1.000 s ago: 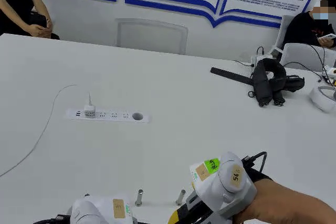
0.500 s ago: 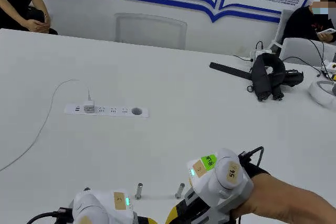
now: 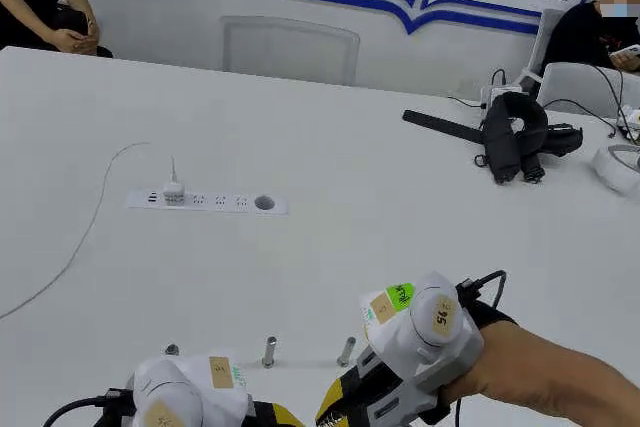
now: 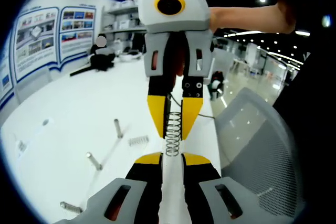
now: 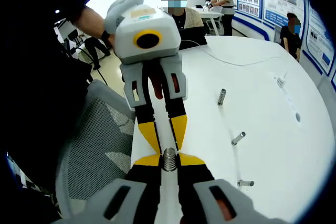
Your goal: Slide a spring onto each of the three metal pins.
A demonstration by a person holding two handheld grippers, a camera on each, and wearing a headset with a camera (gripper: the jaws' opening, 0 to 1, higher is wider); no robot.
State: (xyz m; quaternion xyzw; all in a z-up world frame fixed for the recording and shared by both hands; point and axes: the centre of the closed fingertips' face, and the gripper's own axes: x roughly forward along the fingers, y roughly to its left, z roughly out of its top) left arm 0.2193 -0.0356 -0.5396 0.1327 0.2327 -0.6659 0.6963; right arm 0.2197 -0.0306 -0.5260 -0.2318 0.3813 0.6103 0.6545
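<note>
The broad white worktop (image 3: 330, 167) stretches to a grey plastic chair (image 3: 290, 47) pushed in at its far side. A flat white power strip (image 3: 205, 202) with one small charger plugged in sits well apart from the work. At the near edge, the two white-bodied tools face each other nose to nose. The right tongs (image 5: 168, 157), black with yellow tips, are pressed together on a thin coiled steel spring (image 4: 173, 129), which lies lengthwise between their jaws. The left tongs (image 4: 172, 158) are drawn close, with only a narrow gap. Their tips flank the end of that spring, though I cannot tell whether they actually pinch it. Just beyond the tools, three short metal pins (image 3: 269, 351) stand upright in a row on the worktop, all bare. A second loose spring (image 4: 138, 140) lies flat on the worktop just beside one of the pins.
</note>
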